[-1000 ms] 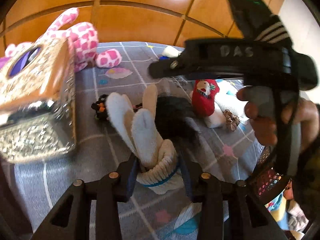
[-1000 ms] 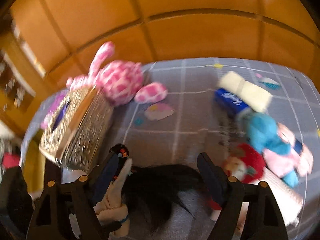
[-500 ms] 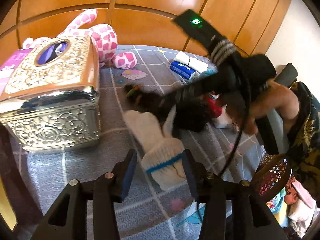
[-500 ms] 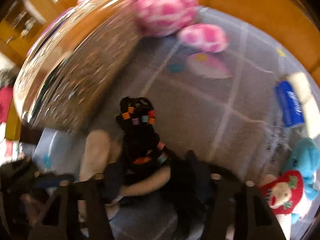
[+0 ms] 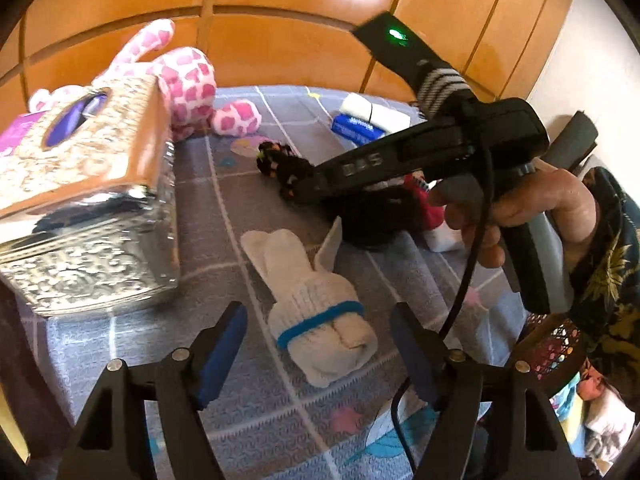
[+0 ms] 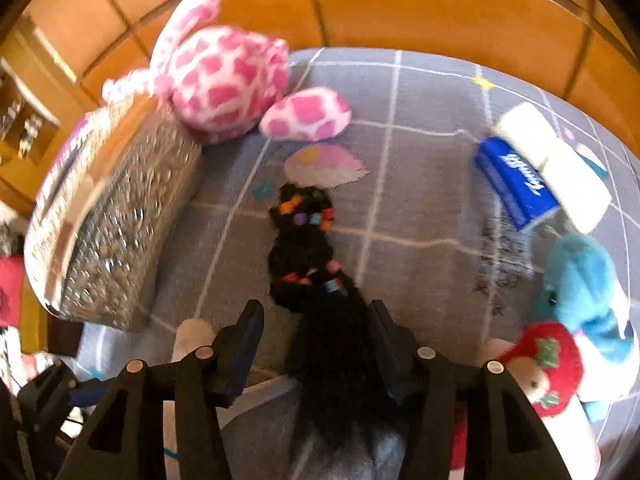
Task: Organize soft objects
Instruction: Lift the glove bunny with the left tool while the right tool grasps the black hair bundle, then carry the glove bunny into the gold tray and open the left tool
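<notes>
The white knitted glove with a blue cuff band (image 5: 320, 312) is seen lying on the grey checked cloth (image 5: 256, 408), between the widely spread fingers of the left tool (image 5: 316, 348), untouched. The black hairpiece with coloured beads (image 6: 308, 256) is straddled by the wide-open right tool (image 6: 316, 344).

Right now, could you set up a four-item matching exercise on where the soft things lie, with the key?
Things:
1. white glove
2. black hairpiece
3. pink spotted plush
4. blue plush

Places:
A. behind the silver tissue box
B. between the open left gripper fingers
C. next to the red plush
D. running between the right gripper fingers

Pairs: 1-B, 2-D, 3-A, 4-C
</notes>
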The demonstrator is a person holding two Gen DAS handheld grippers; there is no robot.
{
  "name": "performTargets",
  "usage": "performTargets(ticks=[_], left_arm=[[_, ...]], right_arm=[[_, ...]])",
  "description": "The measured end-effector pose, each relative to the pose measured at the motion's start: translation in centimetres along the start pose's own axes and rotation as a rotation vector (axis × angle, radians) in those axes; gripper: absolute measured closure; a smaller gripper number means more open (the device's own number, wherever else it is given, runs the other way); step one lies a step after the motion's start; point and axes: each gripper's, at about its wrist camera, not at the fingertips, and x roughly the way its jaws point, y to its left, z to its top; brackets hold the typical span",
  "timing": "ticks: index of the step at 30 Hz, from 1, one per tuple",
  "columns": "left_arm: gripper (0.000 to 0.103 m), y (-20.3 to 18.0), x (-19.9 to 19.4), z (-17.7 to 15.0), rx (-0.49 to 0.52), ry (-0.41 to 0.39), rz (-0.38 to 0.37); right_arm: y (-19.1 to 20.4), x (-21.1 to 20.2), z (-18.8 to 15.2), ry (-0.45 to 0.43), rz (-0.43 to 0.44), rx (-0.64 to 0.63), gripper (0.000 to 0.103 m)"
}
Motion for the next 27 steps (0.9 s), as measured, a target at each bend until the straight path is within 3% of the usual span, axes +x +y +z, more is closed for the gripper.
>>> performTargets(ticks=[2,4,9,15,21,27], left_arm=[[0.033,-0.2,0.7,0.2,0.003,0.011,0.011],[0.053,-0.3,1.4,0.4,0.009,0.027,0.025],[0.063,-0.6,1.9,1.0,0.022,0.02,0.042],[0.065,-1.2,-0.3,3.1,0.031,-0.055,0.062],[0.065,-0.5,-4.7,6.1,-0.012,-0.192,0.067],[0.065,4.2,-9.8,7.9,-0.148,-0.345,0.195]], right_arm=[[0.5,0.6,-0.6,0.002,-0.024,-0.014,0.05],[0.7,1.1,-0.8,0.0,-0.041,-0.026,0.067],[-0.4,1.2,-1.8,-0.025,-0.005,0.001,0.069],[-1.7,0.9,-2.4,-0.045,0.0,0.025,0.079],[-1.5,0.5,-2.5,-0.058,-0.011,0.014,0.079],[-0.8,1.3,-2.5,-0.07,-0.034,-0.003,0.079]])
